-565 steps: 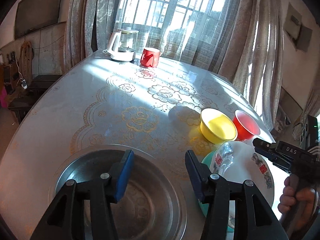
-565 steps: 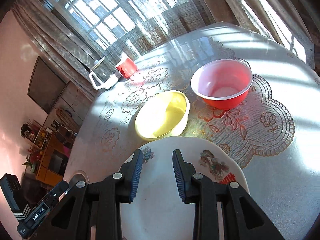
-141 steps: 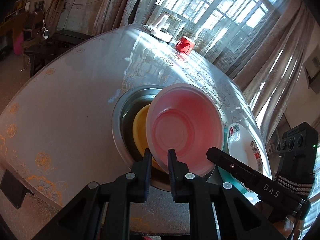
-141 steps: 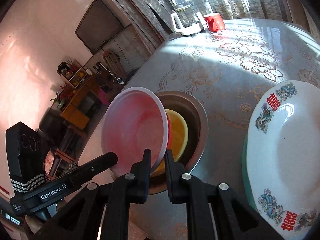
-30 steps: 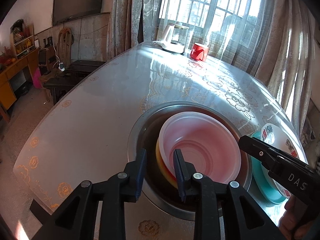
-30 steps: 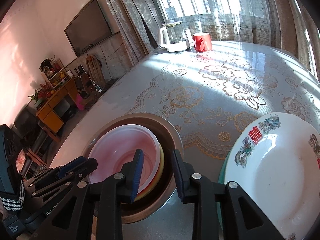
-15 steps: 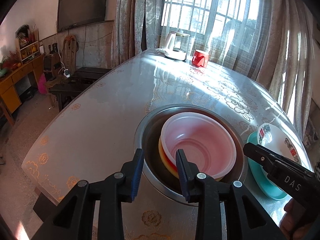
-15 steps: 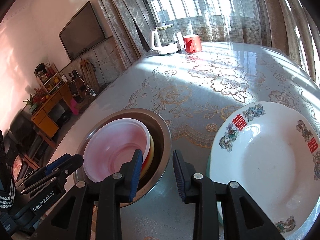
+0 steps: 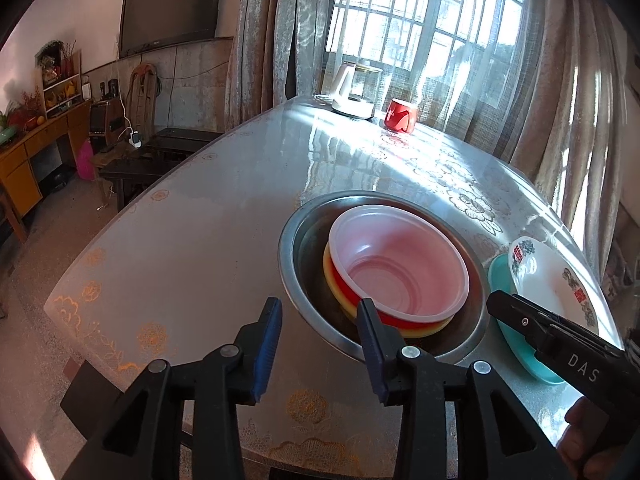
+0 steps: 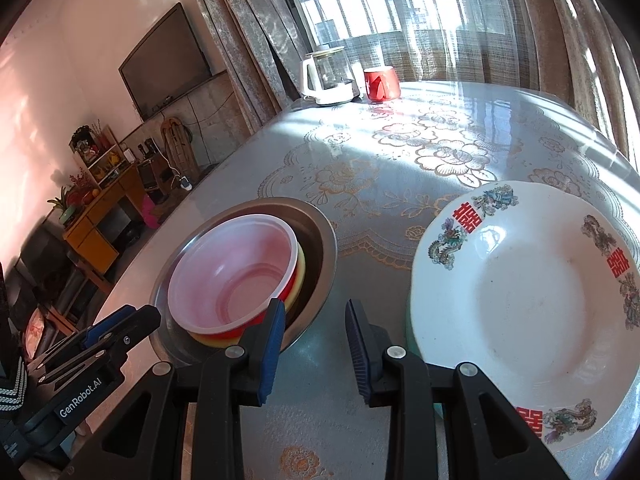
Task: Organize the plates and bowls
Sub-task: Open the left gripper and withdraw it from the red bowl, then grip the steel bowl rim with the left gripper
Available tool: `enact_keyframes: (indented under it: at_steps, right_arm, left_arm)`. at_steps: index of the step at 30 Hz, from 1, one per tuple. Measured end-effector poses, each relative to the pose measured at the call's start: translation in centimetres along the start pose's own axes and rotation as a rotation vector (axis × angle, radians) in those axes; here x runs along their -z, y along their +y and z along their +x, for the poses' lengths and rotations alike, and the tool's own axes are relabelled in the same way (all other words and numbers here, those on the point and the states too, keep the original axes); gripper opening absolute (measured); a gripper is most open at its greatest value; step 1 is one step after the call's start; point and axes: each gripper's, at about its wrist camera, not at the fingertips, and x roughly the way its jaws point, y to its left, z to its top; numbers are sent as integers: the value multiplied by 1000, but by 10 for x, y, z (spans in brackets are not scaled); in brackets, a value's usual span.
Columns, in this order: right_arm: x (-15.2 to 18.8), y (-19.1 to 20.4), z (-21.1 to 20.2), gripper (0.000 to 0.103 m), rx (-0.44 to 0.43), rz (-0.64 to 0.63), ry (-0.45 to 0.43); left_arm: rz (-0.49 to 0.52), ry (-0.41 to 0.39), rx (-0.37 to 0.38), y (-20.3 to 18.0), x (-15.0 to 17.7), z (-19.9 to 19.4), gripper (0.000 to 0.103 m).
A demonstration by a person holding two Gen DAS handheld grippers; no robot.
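A red bowl sits nested in a yellow bowl inside a steel basin near the table's front edge. My left gripper hovers just short of the basin's near rim; its jaws are opening and nothing is between them. In the right wrist view the red bowl and basin lie left of my right gripper, which is open and holds nothing. A white patterned plate rests on a teal plate to its right.
A glass kettle and a red mug stand at the table's far end by the curtained window. The table's front edge is close below the grippers. A dark bench and a cabinet stand off to the left.
Both grippers have drawn back from the basin toward the table's front edge. The left jaws have spread wider. The nested bowls stay in the basin.
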Motion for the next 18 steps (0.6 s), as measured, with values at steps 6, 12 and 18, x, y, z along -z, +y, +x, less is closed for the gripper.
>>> enact_keyframes:
  at_steps: [6,12,18]
  right_arm:
    - [-2,0,0,31,-11,14,1]
    - [-7,4,6,31,-3,-15,6]
    - [-15,6,20,29,26,-33,41]
  left_arm:
    - [-69,-9,23,22,-2,-2,46]
    - [-89,11,58,32,-14,9,44]
    - [-59,41,64,35,-26,29,32]
